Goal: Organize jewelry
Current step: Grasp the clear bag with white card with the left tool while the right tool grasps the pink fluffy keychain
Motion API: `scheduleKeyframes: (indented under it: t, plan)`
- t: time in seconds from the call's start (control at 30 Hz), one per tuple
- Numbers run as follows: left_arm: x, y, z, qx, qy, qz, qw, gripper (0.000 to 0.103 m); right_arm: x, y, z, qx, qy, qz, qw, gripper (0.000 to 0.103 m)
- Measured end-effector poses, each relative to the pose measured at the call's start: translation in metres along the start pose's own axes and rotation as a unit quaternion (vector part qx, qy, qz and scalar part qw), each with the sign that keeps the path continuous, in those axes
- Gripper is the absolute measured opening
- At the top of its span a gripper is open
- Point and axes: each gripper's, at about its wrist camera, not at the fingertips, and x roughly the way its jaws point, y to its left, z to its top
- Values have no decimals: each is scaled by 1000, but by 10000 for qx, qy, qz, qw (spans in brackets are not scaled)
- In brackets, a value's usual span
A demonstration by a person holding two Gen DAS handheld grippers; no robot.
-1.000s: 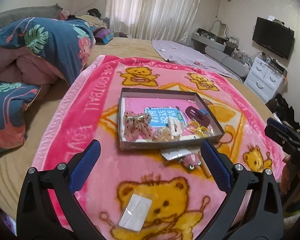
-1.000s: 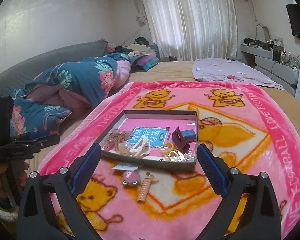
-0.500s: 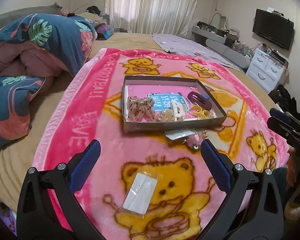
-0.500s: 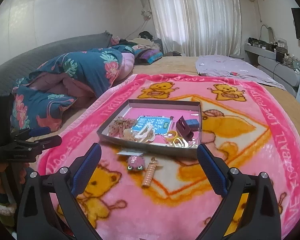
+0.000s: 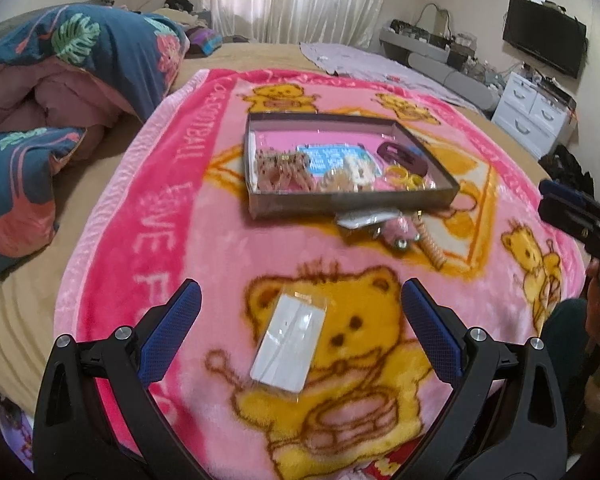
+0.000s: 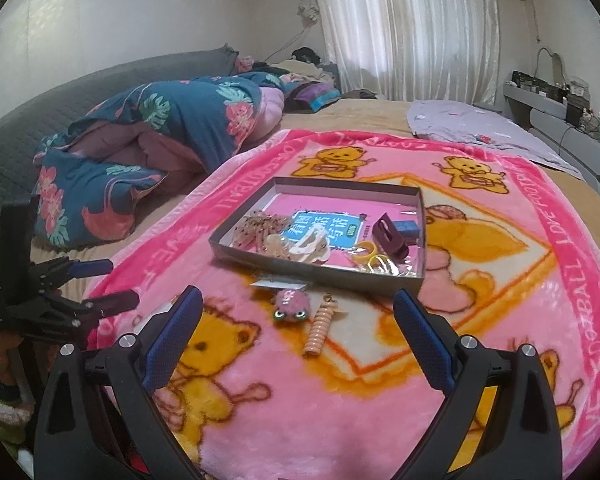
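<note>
Now, at that moment:
Left gripper: my left gripper (image 5: pixel 296 312) hung over the near edge of the pink bear blanket (image 5: pixel 172 216), its blue pads spread wide and holding nothing.
Right gripper: my right gripper (image 6: pixel 298 322) was also spread wide and empty, above the blanket's near edge; it showed in the left view at the right margin (image 5: pixel 572 216).
Packet: a clear plastic packet (image 5: pixel 290 348) with a white card lay flat on the blanket's yellow bear, between my left gripper's pads in the view, not touched by them.
Tray: a shallow grey box tray (image 6: pixel 380 194) sat near the middle of the blanket.
Tray contents: a beaded pink hair bow (image 6: pixel 260 226), a pale clip (image 6: pixel 310 246), yellow rings (image 6: pixel 374 258), a dark maroon clip (image 6: pixel 390 234) and a small blue block (image 6: pixel 408 227) lay inside, over a blue printed card (image 6: pixel 328 226).
Loose pieces: just outside the tray's near wall lay a small white packet (image 6: pixel 276 282), a fuzzy pink charm with two shiny eyes (image 6: pixel 290 306), and a peach spiral hair tie (image 6: pixel 320 330) beside it.
Bed: the blanket lay on a tan bed (image 6: pixel 364 110), with a floral quilt (image 6: pixel 160 128) heaped by its far left edge.
</note>
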Motion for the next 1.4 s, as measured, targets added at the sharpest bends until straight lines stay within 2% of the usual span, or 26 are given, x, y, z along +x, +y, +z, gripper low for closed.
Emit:
scheduleKeyframes:
  t: [0.4,0.47,0.6,0.77,1.0,1.13,1.2,1.3,1.4]
  plan:
    - [20,6,-22,27,393,-40,9992,91,26,12,-9,-92,388,181,9990,95]
    - [25,4,-25,69,475,-31,9988,88,30,14,-12,-126,441,204,9987,95]
    - [36,1,-32,131,651,-73,9978,75,41,14,-16,-124,587,289,9978,95]
    - [46,0,-37,159,771,-8,9969,66,57,11,-20,-54,802,392,9960,94]
    - [56,-1,-42,202,885,-35,9959,31,86,19,-20,-306,1067,338,9932,84]
    - [56,-3,-41,231,858,-68,9960,31,107,21,-17,-405,1239,264,9911,72]
    - [55,-2,-41,202,843,-101,9962,30,122,19,-16,-375,1365,214,9897,61]
    - [55,0,-39,154,814,-161,9964,30,141,16,-17,-316,1557,181,9871,50]
    - [54,0,-38,117,783,-194,9967,30,156,13,-18,-226,1642,70,9861,48]
